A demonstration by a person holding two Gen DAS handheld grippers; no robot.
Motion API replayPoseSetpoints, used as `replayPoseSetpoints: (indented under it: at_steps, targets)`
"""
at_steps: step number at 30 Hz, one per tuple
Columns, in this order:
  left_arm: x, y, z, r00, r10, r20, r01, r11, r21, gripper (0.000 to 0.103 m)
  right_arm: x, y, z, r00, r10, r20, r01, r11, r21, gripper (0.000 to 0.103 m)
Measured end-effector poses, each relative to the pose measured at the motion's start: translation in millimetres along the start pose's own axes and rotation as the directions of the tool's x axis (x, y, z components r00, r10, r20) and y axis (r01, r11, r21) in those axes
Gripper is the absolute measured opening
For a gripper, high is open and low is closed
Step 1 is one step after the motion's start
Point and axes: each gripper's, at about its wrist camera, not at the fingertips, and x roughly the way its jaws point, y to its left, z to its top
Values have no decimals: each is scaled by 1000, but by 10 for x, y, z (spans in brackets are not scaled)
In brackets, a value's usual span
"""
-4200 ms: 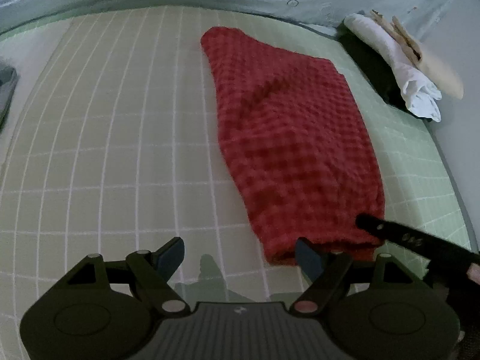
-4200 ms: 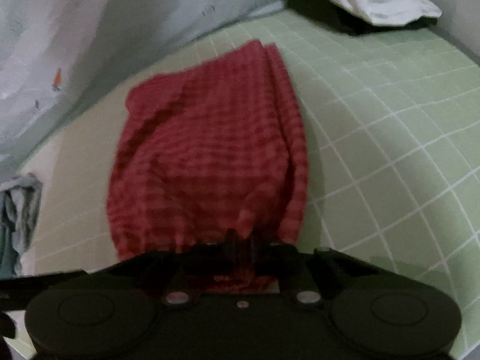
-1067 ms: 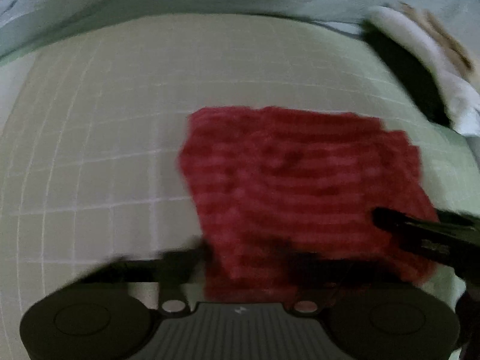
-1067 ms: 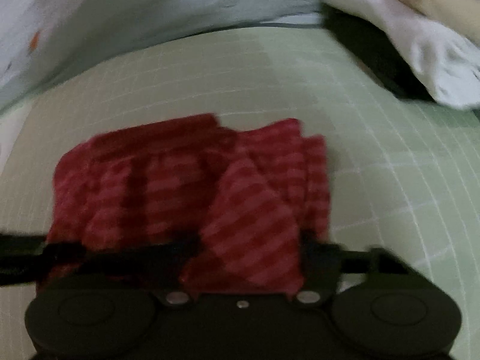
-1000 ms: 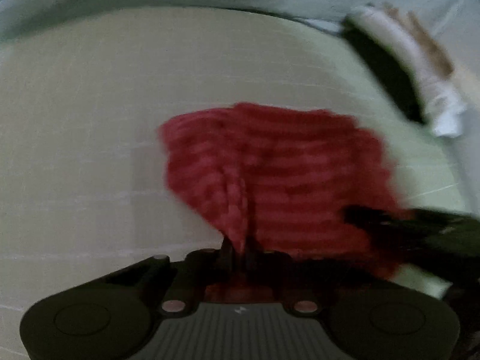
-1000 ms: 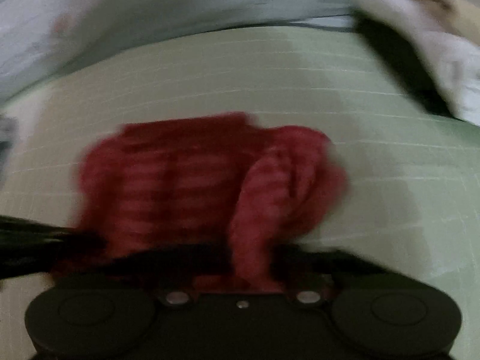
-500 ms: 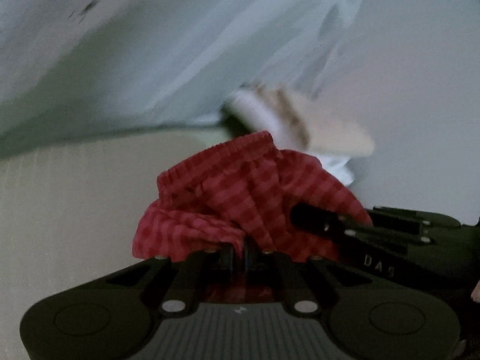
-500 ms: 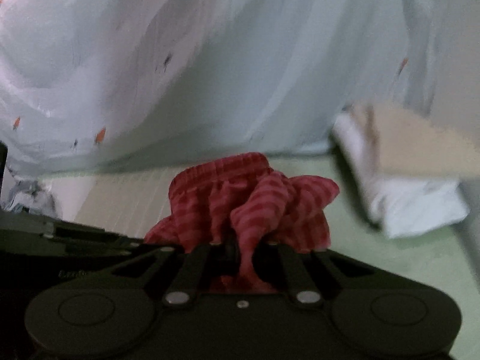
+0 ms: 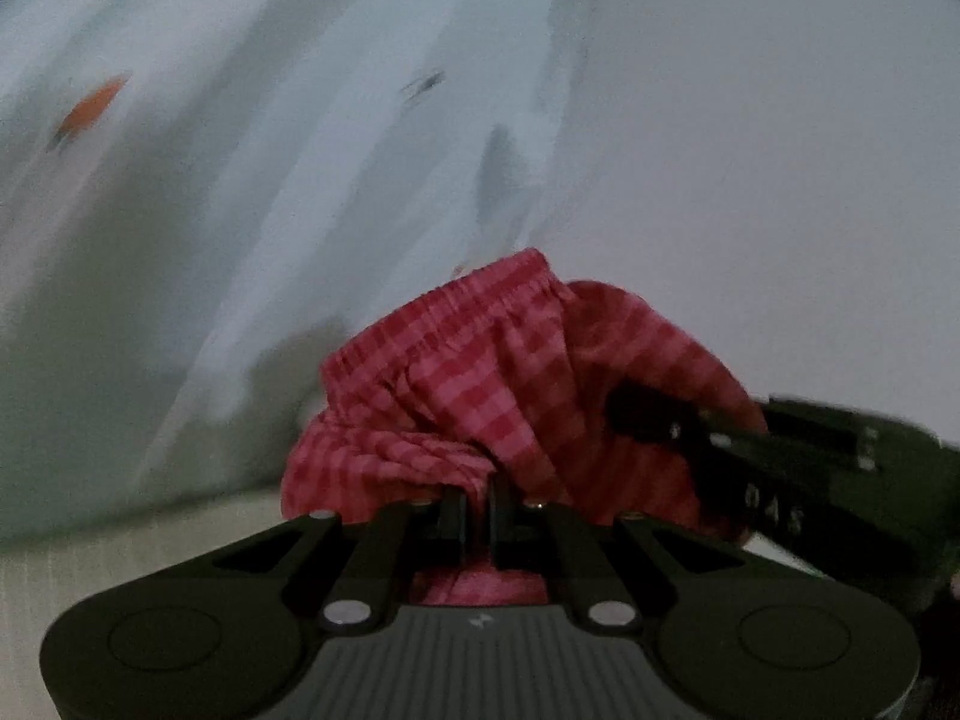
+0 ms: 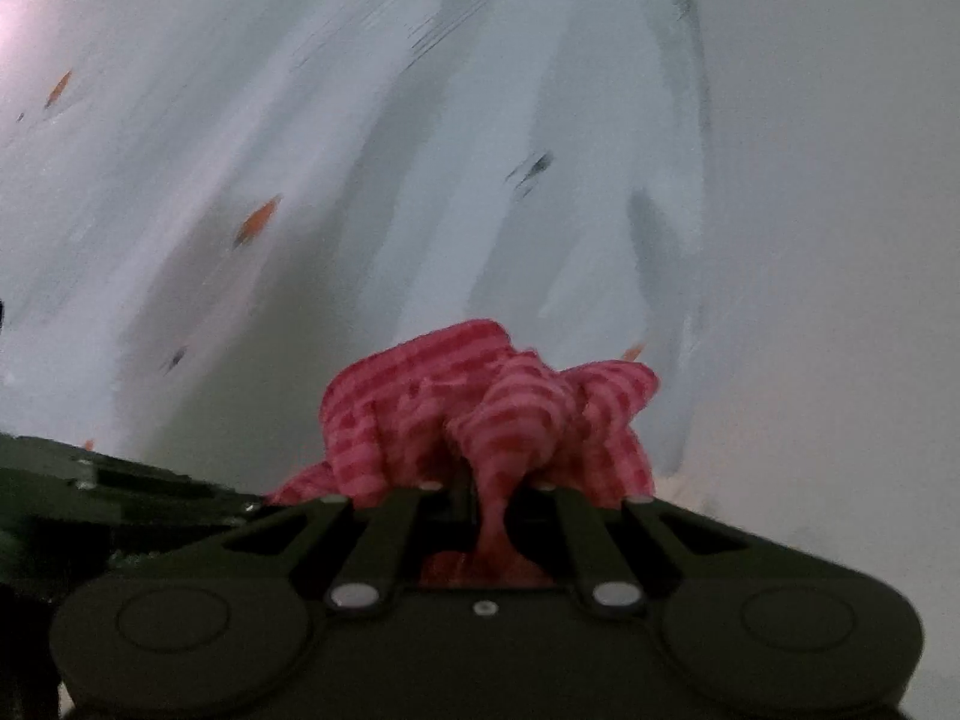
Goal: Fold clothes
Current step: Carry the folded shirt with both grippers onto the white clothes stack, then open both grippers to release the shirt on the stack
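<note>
The red checked shorts (image 9: 492, 390) hang bunched in the air, elastic waistband uppermost. My left gripper (image 9: 477, 495) is shut on a fold of the cloth, which spills out in front of its fingers. In the right wrist view the same shorts (image 10: 480, 408) bulge over my right gripper (image 10: 480, 489), which is shut on another fold. The right gripper's black body (image 9: 780, 468) reaches in from the right of the left wrist view, pressed into the cloth. The left gripper's body (image 10: 120, 492) shows at the left edge of the right wrist view.
A pale blue curtain (image 10: 360, 150) with small orange and dark marks fills the background of both views. A plain white wall (image 9: 780, 150) lies to the right. A strip of the pale green mat (image 9: 150, 534) shows low on the left.
Both grippers have risen with the shorts, lifting them off the green grid mat. The views have swung up from the mat to the curtain and wall. The folded white laundry has dropped out of sight.
</note>
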Motion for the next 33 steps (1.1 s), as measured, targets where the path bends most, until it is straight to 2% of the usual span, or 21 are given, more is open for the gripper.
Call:
replayPoseSetpoints:
  at_steps: [3, 6, 8, 10, 12, 13, 14, 15, 17, 18, 19, 20, 21, 23, 26, 29, 31, 33]
  targets:
    - [189, -165, 282, 999, 12, 48, -14, 999, 50, 7, 167, -348, 169, 999, -20, 38, 19, 999, 35, 6]
    - [459, -214, 504, 997, 28, 69, -32, 998, 55, 7, 381, -674, 287, 997, -42, 59, 38, 996, 77, 6]
    - [691, -178, 546, 997, 56, 55, -59, 997, 44, 9, 597, -885, 270, 998, -44, 47, 37, 991, 128, 6]
    - [974, -90, 495, 995, 95, 6, -95, 995, 24, 13, 846, -1086, 190, 999, -43, 15, 39, 982, 184, 8]
    - [1264, 20, 396, 989, 135, -56, -135, 991, 0, 15, 1141, -1248, -14, 997, -54, -58, 66, 970, 233, 18]
    - [1417, 85, 299, 983, 154, -101, -155, 988, -3, 17, 1286, -1306, -142, 992, -71, -108, 96, 964, 247, 38]
    - [1567, 151, 190, 974, 172, -149, -174, 985, -1, 25, 1426, -1339, -298, 980, -100, -172, 141, 958, 249, 56]
    - [1696, 223, 45, 960, 188, -207, -189, 982, 15, 31, 1512, -1343, -449, 968, -129, -217, 180, 955, 236, 59]
    - [1859, 389, -250, 926, 210, -313, -217, 976, 14, 34, 1565, -1290, -741, 945, -189, -266, 240, 954, 178, 62]
    - [1852, 477, -377, 918, 206, -339, -223, 975, -12, 41, 1557, -1260, -864, 939, -208, -274, 259, 952, 164, 66]
    - [1789, 558, -488, 918, 198, -342, -227, 973, -47, 45, 1493, -1232, -958, 941, -215, -262, 265, 948, 174, 77]
    - [1722, 634, -581, 920, 198, -339, -239, 968, -82, 53, 1404, -1217, -1039, 943, -223, -248, 274, 942, 194, 85]
    - [1648, 690, -656, 918, 211, -335, -257, 961, -99, 59, 1321, -1213, -1091, 943, -234, -238, 286, 934, 215, 85]
    - [1496, 745, -748, 921, 227, -317, -272, 956, -105, 60, 1150, -1161, -1134, 941, -255, -221, 306, 921, 241, 85]
    - [1197, 696, -789, 943, 222, -247, -250, 964, -87, 63, 880, -988, -1129, 941, -276, -198, 320, 916, 242, 88]
    - [856, 611, -837, 958, 244, -150, -253, 966, -42, 75, 621, -812, -1102, 940, -294, -175, 330, 914, 235, 97]
    - [598, 488, -865, 962, 263, -71, -265, 964, -9, 80, 380, -678, -1067, 948, -285, -145, 312, 920, 235, 99]
    - [367, 331, -866, 968, 252, -1, -252, 968, 25, 94, 192, -524, -1032, 955, -272, -119, 294, 921, 255, 103]
